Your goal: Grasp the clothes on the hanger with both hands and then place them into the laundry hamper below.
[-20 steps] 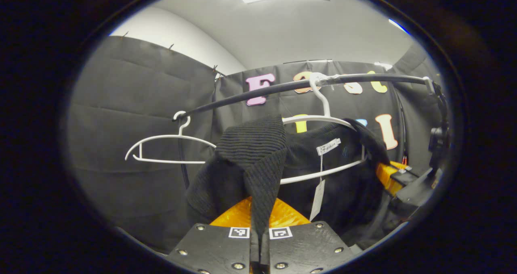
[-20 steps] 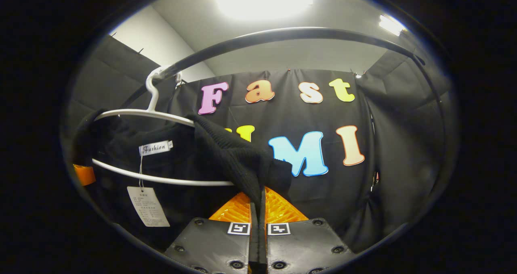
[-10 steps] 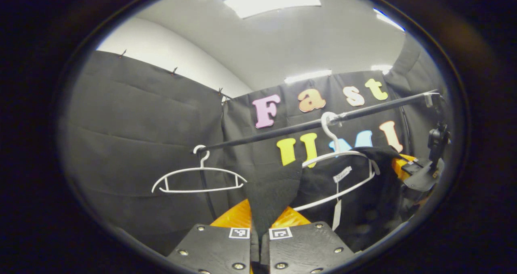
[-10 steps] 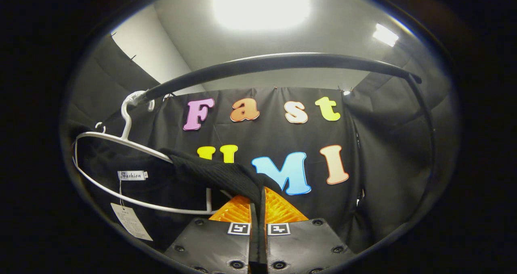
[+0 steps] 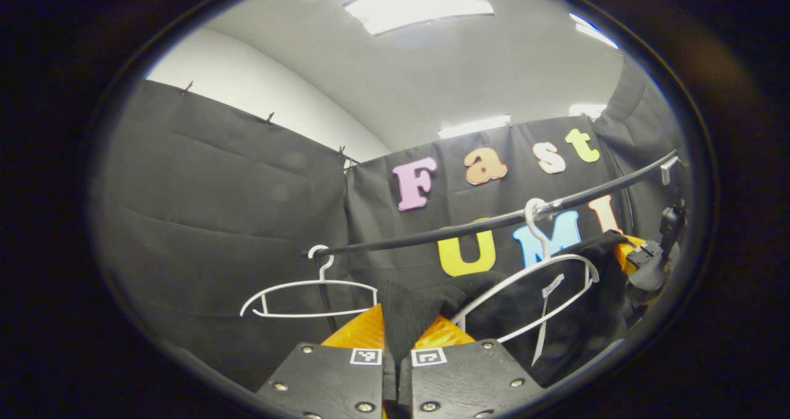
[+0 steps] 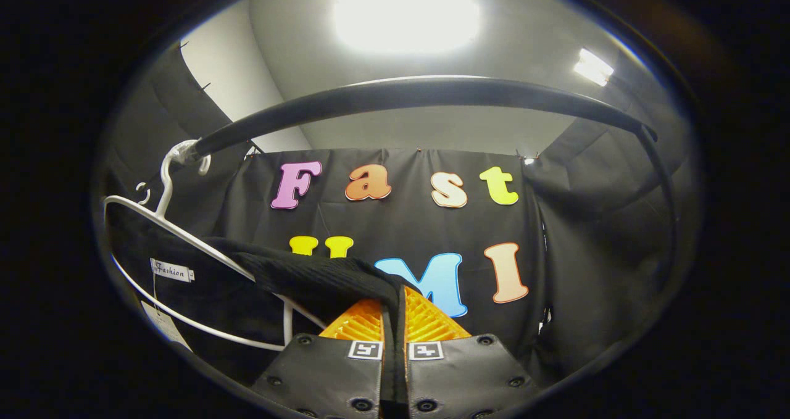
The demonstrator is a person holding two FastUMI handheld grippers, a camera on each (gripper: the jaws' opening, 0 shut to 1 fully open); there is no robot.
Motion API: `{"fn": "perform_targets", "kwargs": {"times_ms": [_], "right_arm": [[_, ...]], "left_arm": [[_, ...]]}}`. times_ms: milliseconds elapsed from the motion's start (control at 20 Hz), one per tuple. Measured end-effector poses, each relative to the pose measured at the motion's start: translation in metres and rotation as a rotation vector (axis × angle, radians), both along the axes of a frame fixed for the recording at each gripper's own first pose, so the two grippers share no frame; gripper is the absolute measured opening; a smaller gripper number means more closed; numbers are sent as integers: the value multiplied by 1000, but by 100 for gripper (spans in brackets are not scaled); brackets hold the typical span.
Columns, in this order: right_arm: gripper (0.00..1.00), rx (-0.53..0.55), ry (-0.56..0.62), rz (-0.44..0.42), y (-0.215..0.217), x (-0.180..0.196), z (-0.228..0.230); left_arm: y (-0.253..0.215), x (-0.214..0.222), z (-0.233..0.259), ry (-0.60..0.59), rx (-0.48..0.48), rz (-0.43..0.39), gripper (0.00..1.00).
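Notably, both tools (image 5: 397,345) (image 6: 394,326) pinch the black garment (image 5: 419,305); a bare hanger (image 5: 308,289) shows leftward.

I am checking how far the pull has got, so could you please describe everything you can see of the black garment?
The black garment is a dark ribbed knit, limp and draped. It hangs on a white wire hanger hooked over the black rail. A white neck label and a dangling paper tag show inside. The left hand-held gripper pinches one fold and the right hand-held gripper another, stretching the cloth sideways off the hanger's shoulders.
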State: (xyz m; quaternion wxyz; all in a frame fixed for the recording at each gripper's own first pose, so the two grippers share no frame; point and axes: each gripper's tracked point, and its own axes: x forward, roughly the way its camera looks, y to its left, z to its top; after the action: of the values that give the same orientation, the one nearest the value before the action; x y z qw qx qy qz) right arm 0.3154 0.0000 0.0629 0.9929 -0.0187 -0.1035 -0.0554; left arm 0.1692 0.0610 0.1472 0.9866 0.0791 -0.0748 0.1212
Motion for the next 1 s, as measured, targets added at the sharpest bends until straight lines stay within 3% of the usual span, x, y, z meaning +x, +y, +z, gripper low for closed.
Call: {"fn": "perform_targets", "kwargs": {"times_ms": [350,550,800,1000], "right_arm": [[1,-28,32,20,3,36,-17],[0,-19,82,41,8,51,-35],[2,39,189,70,10,71,-64],[4,51,230,92,10,79,-80]], "left_arm": [[22,28,-6,-7,-41,-80,2],[29,45,-17,28,-16,-127,1],[30,43,-23,56,-5,-182,2],[47,29,-46,96,-58,-197,5]]}}
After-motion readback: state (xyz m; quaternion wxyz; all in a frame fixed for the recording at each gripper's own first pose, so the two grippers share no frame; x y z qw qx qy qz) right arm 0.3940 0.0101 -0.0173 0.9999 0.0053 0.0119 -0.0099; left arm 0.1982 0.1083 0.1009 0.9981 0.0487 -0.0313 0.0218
